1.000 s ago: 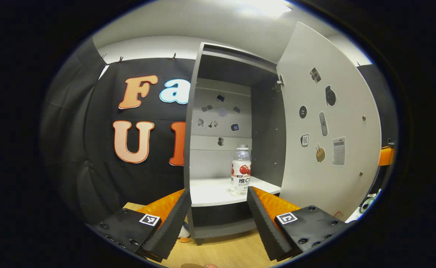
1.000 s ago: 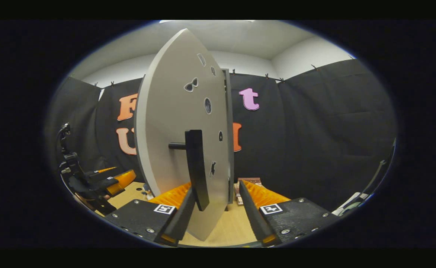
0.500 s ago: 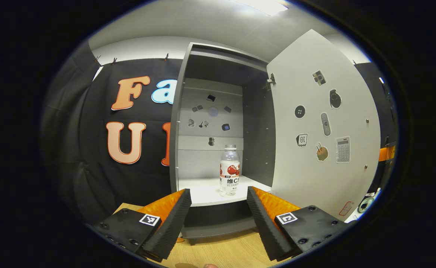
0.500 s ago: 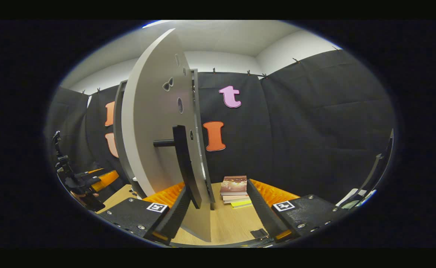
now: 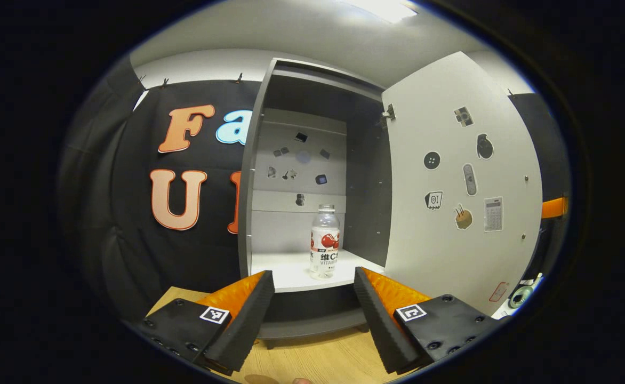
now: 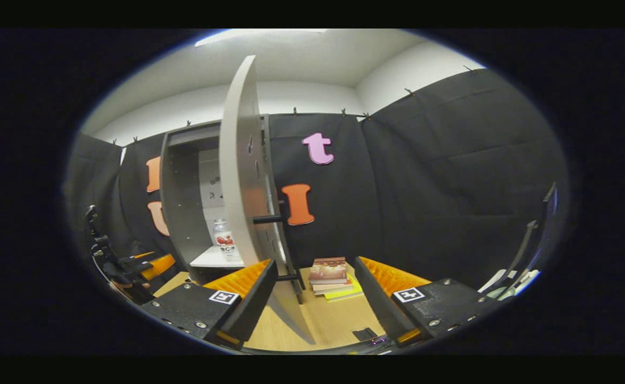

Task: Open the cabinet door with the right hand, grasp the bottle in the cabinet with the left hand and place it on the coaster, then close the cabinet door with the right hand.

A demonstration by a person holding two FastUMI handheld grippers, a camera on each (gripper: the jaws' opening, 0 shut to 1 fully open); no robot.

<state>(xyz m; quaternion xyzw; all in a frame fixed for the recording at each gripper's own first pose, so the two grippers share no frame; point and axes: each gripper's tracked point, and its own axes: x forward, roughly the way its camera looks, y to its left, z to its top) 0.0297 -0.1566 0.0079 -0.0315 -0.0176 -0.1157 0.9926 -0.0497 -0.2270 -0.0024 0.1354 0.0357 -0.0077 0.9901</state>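
Observation:
The grey cabinet [image 5: 248, 176] stands with its white door [image 5: 451, 186] swung wide to the right. A clear bottle [image 5: 324, 248] with a red and white label is upright on the white shelf [image 5: 286, 272] inside. My left gripper [image 5: 312, 314] is open, low in front of the shelf and well short of the bottle. In the right gripper view the door [image 6: 238, 176] is almost edge-on, and its black handle [image 6: 283, 250] sits just ahead of my open right gripper [image 6: 312, 298], near the left finger but not pinched. The bottle [image 6: 223, 244] and the left gripper [image 6: 150, 264] show at left there.
A stack of books [image 6: 329, 272] lies on the wooden table [image 6: 334, 320] right of the door, against the black cloth wall. A small dark object [image 6: 366, 334] lies on the table near my right finger. The cabinet's back wall carries several small stickers [image 5: 299, 165].
The door has swung further open, from angled to nearly edge-on in the right gripper view, uncovering the cabinet's inside there. The left gripper shifted slightly, so the bottle now lines up between its fingers.

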